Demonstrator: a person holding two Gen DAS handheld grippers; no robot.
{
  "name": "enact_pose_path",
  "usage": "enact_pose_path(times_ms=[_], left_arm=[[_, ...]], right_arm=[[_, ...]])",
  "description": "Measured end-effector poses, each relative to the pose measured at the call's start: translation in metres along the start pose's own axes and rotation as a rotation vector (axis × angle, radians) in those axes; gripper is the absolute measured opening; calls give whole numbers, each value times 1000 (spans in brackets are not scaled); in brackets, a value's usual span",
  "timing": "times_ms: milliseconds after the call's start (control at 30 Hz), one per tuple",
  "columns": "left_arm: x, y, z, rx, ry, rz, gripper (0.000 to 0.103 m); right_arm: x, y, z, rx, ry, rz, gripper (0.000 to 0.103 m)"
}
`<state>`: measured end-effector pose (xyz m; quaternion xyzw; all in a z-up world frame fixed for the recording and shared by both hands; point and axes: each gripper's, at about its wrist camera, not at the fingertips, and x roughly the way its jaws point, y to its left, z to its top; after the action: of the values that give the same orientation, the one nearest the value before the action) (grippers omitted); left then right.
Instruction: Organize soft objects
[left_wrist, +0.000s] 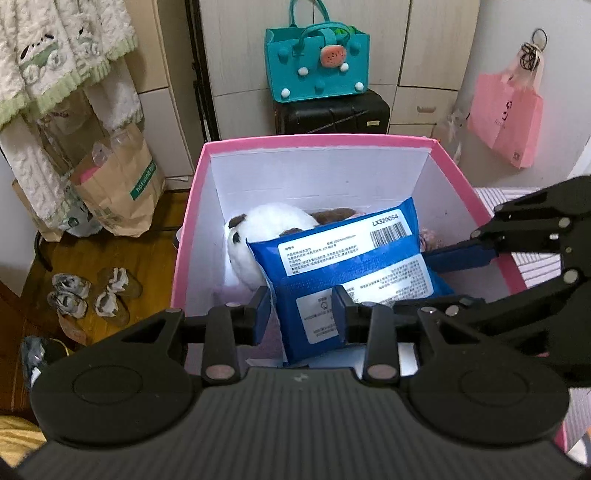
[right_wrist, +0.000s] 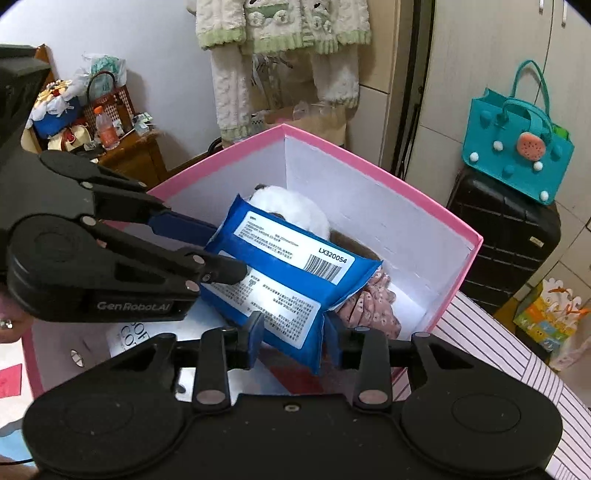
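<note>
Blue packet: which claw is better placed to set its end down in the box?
Probably right: the right claw holds the blue packet end over floor of the box; the left claw holds the end against the white plush.

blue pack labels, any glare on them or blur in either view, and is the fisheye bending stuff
Left wrist view: glare washes out the lower white label on the blue pack; the barcode stays sharp. Right wrist view: a smaller bright patch on the blue pack; the print reads. Both views bow the pink box rim and go dark at the corners.

Blue pack (left_wrist: 347, 273) tilted in pink box (left_wrist: 317, 141)
</note>
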<state>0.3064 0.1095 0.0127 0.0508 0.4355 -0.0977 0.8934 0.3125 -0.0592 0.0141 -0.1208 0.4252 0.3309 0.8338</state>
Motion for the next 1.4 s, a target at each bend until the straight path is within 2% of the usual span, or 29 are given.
enact_pose_path(times_ms=[233,567,800,1000,1067,1233,1400], left_arm=[[-30,0,-5,1,-52,-4,41],[-93,-19,-19,4,-124,8,45],[-134,-37,-29,-12,-134,-12,48],[-171,-54,-42,10,-183,3,59],[-181,-59,-45,-4,-172,8,60],[-206,-76,-52,19,-133,-51,63],[-224,-93,-72,66,-202,-61,65]], right_arm=[[-34,-9,-6,105,-60,94,48],[-80,13,-20,74,-147,70,49],[-118,33,-33,54,-202,58,49],[-156,44,-50,41,-265,25,53],[-167,47,-57,31,-266,1,54],[-193,52,-75,8,-290,-35,57],[-216,54,-104,-6,-346,-24,59]])
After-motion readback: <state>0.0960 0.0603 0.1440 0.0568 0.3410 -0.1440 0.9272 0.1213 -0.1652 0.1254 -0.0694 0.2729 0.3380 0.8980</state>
